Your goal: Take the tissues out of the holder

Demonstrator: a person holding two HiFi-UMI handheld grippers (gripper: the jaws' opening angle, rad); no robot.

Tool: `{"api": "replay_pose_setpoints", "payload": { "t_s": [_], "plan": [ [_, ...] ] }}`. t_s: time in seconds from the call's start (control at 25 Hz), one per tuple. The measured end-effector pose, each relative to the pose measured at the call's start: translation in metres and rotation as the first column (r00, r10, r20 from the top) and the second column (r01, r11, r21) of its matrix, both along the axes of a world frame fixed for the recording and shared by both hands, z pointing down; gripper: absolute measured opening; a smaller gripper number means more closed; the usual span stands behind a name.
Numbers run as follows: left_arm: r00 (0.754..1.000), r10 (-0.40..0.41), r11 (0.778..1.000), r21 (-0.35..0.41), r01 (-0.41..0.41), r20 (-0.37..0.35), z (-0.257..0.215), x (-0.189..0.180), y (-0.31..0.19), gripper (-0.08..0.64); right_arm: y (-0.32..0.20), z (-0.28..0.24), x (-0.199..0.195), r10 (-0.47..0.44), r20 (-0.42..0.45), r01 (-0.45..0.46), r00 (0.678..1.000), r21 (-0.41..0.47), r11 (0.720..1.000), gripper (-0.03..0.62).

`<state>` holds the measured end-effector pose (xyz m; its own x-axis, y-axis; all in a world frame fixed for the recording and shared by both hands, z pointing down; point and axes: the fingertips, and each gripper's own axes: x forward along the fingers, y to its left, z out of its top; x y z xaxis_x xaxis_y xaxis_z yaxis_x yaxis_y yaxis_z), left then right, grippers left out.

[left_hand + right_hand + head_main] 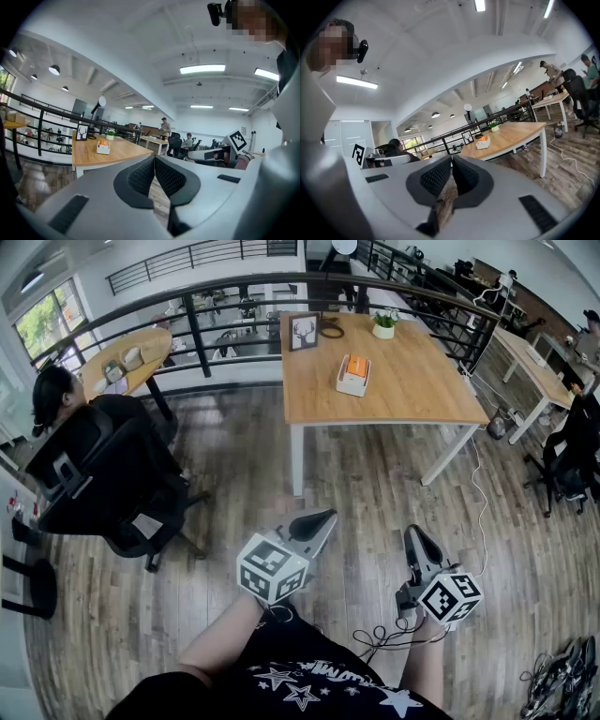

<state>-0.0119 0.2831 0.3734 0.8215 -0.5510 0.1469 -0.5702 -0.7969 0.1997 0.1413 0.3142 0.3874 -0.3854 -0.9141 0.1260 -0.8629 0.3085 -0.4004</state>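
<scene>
My left tongs (154, 160) are closed: the two ribbed pads meet at their tips with nothing between them, only floor (375, 484) showing below. My right tongs (451, 162) are the same, pads pressed together and empty. In the head view both pairs sit low in front of me and point up the picture towards the table (412, 395), well short of its near edge and touching nothing on it. The left pair lines up roughly with the table's near left leg, and the right pair sits under the middle of its near edge.

The holder (353, 376) is a white box near the middle of the table, a little towards its left side. The tissues (356, 366) show as an orange patch at the top of the holder, in place. Both pairs of tongs are well apart from it.

At the table's far left corner a frame (303, 332) stands upright. A small plant (384, 326) in a white pot sits along the far edge, to the right of the frame. A dark railing (234, 292) curves behind the table's far side and on to its left. Left of the table, well apart from it, a person (52, 395) sits in a black chair (112, 488). Right of the table, a white cable (478, 493) trails over the floor.
</scene>
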Motion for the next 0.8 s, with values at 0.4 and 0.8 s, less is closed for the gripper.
{"api": "replay_pose_setpoints", "payload": {
  "t_s": [0.4,0.8],
  "plan": [
    [0.999,-0.052,0.999,-0.002,0.052,0.012,-0.003,-0.017,0.013,0.015,0.006,0.000,-0.008,-0.036,0.039,0.036,0.999,0.007,0.999,0.025],
    [0.999,-0.005,1.000,0.019,0.004,0.051,-0.002,-0.005,0.033,0.014,0.018,-0.004,-0.003,-0.036,0.078,0.034,0.996,0.026,0.999,0.025]
  ]
}}
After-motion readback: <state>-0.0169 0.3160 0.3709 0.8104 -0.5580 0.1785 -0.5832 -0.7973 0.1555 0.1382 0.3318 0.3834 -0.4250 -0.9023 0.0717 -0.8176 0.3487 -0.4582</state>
